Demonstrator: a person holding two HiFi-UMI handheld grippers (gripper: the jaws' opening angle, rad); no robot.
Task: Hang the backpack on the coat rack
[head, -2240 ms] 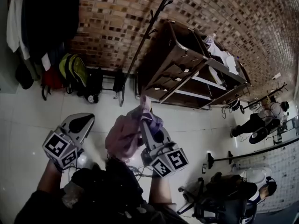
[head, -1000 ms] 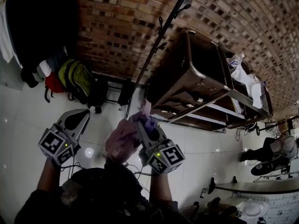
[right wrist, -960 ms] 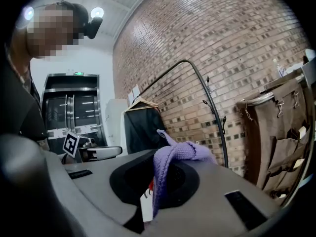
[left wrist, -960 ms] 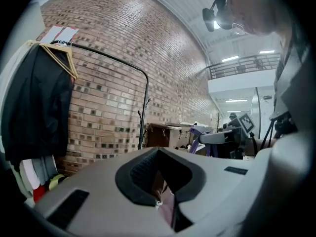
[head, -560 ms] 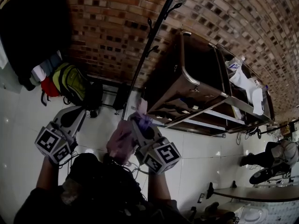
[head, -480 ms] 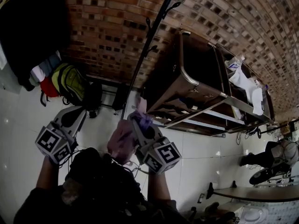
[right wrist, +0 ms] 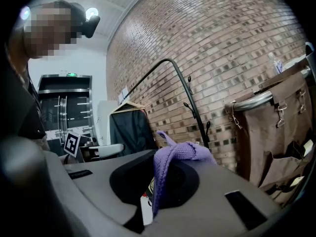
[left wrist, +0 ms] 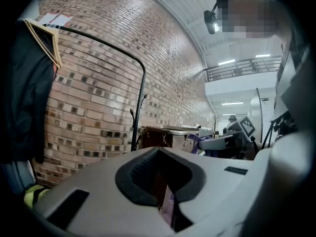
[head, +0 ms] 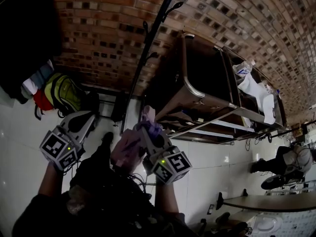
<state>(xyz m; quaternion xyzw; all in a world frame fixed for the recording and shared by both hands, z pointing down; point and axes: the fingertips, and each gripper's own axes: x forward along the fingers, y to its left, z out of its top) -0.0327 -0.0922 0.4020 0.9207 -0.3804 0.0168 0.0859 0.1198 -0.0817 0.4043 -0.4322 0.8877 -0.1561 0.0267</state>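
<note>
A pink backpack (head: 126, 149) hangs from its purple strap (head: 148, 120), with my right gripper (head: 150, 132) shut on that strap. In the right gripper view the strap (right wrist: 180, 151) drapes over the closed jaws of the right gripper (right wrist: 157, 163). The coat rack (head: 148, 48) is a black pole with side hooks, standing against the brick wall just beyond the grippers; it also shows as the rack pole (right wrist: 197, 115) and the same pole (left wrist: 134, 132). My left gripper (head: 81, 125) is left of the pack, apart from it, jaws together and empty. Its tips (left wrist: 158, 154) point level at the wall.
A brown canvas cart on a metal frame (head: 197, 83) stands right of the rack, with white cloth (head: 256, 90) on top. A yellow-green backpack (head: 61, 93) sits on the floor at the left under dark hanging garments (head: 24, 33). People (head: 286, 162) are at the far right.
Both grippers and the pack have come closer to the brick wall and the rack pole. The right gripper keeps its hold on the strap.
</note>
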